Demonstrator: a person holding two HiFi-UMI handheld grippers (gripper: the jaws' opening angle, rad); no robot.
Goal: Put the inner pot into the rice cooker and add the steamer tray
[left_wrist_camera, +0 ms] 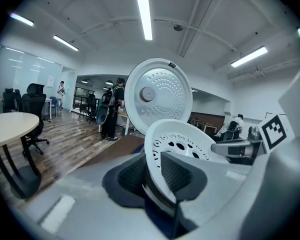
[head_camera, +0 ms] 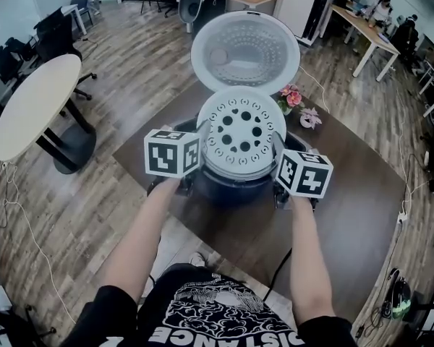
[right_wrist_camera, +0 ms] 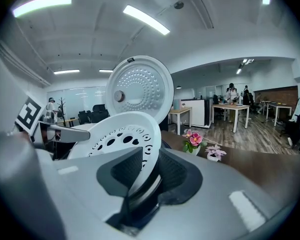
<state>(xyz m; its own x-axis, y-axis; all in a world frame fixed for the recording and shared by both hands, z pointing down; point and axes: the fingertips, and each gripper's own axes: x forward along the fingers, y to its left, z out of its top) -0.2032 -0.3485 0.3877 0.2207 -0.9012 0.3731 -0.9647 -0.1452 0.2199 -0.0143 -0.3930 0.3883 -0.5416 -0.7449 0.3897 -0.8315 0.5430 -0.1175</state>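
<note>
A white perforated steamer tray [head_camera: 239,129] sits level at the mouth of the dark blue rice cooker [head_camera: 231,188], whose white lid [head_camera: 246,53] stands open behind it. My left gripper [head_camera: 205,137] is shut on the tray's left rim, and my right gripper [head_camera: 278,147] is shut on its right rim. In the left gripper view the tray [left_wrist_camera: 182,139] runs between the pads of the gripper [left_wrist_camera: 152,171], with a metal rim just beneath it. The right gripper view shows the same tray [right_wrist_camera: 117,134] inside the jaws of the gripper [right_wrist_camera: 145,171]. The inside of the cooker is hidden by the tray.
The cooker stands on a dark brown table [head_camera: 347,215]. Two small flower pots [head_camera: 292,97] sit at the back right of it. A black cord [head_camera: 278,266] hangs off the near edge. A round white table [head_camera: 36,103] and office chairs stand to the left.
</note>
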